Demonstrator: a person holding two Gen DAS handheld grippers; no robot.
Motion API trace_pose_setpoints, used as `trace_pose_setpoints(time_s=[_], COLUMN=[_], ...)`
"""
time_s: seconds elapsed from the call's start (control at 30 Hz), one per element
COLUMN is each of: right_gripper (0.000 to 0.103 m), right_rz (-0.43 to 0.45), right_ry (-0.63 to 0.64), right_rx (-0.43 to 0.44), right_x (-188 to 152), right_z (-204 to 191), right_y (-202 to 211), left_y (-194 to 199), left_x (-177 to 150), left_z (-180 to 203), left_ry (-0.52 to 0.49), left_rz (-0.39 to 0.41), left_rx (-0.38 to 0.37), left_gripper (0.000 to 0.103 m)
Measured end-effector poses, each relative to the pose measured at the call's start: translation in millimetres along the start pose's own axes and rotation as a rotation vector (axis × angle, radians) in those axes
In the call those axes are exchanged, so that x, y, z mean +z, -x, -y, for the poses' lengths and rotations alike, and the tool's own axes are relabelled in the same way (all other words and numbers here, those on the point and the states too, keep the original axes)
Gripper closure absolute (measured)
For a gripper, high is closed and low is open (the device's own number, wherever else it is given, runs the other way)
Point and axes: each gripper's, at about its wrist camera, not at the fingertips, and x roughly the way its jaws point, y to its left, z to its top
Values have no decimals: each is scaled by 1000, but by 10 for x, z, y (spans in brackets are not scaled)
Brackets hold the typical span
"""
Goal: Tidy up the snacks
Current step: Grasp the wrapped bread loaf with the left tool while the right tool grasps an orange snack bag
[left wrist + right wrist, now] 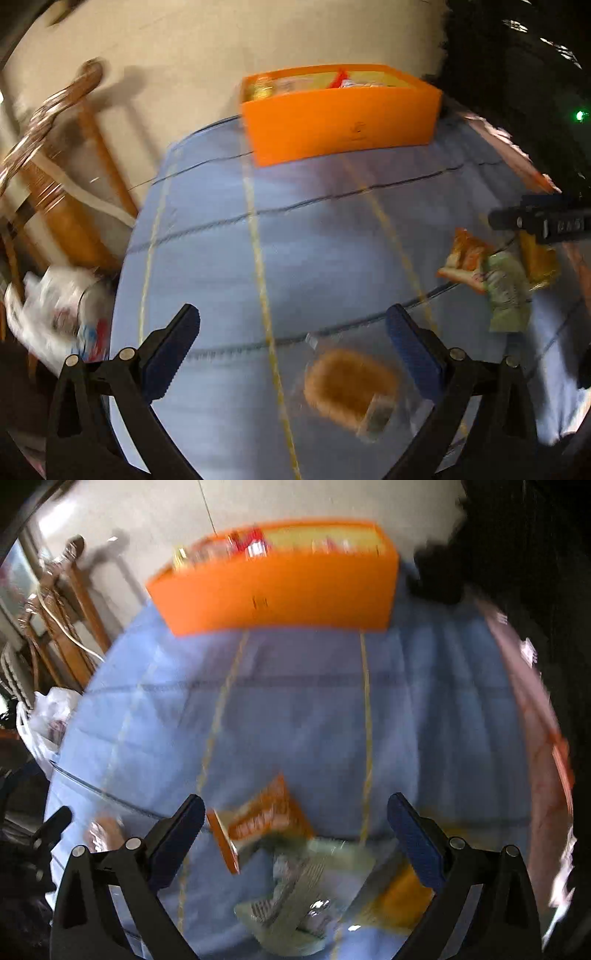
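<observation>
An orange box (343, 122) with several snack packs inside stands at the far end of a blue cloth; it also shows in the right wrist view (280, 594). My left gripper (293, 328) is open and empty above a bread roll in a clear wrapper (351, 387). My right gripper (295, 814) is open and empty over a heap of an orange packet (266, 819), a pale green packet (295, 897) and a yellow packet (399, 901). The heap shows at the right in the left wrist view (495, 277), with part of the right gripper above it.
The blue cloth (314, 258) with yellow stripes covers the table. A wooden chair (66, 192) and a white plastic bag (55, 310) are off the left edge. A reddish table edge (535, 709) runs on the right. Both views are blurred.
</observation>
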Motion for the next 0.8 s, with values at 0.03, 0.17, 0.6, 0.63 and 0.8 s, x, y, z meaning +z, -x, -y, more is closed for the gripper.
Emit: trace_pose_setpoints(time_s=[0.03,0.17,0.6,0.63,0.8], right_gripper=[4,4,71,76,86], right_rz=[3,-6,-20,-19,18], right_ry=[-12,24,61,45,-9], right_rx=[-5,-69,-58,-45,-15], right_x=[-68,-156,-332,-336,-223], right_z=[-31,-212,-433,-435,-334], right_y=[-67,-315,-397,-360,-138], left_y=[-24,-139,-436,-439,-364], left_x=[-62,-234,-566,-558,-270], left_z=[-10,142,375,414,352], left_ry=[34,24,51,28,93], left_rz=[12,-2,-20,-17,-3], left_rx=[-9,-47,-173,-172,-221], left_gripper=[4,4,21,26,32])
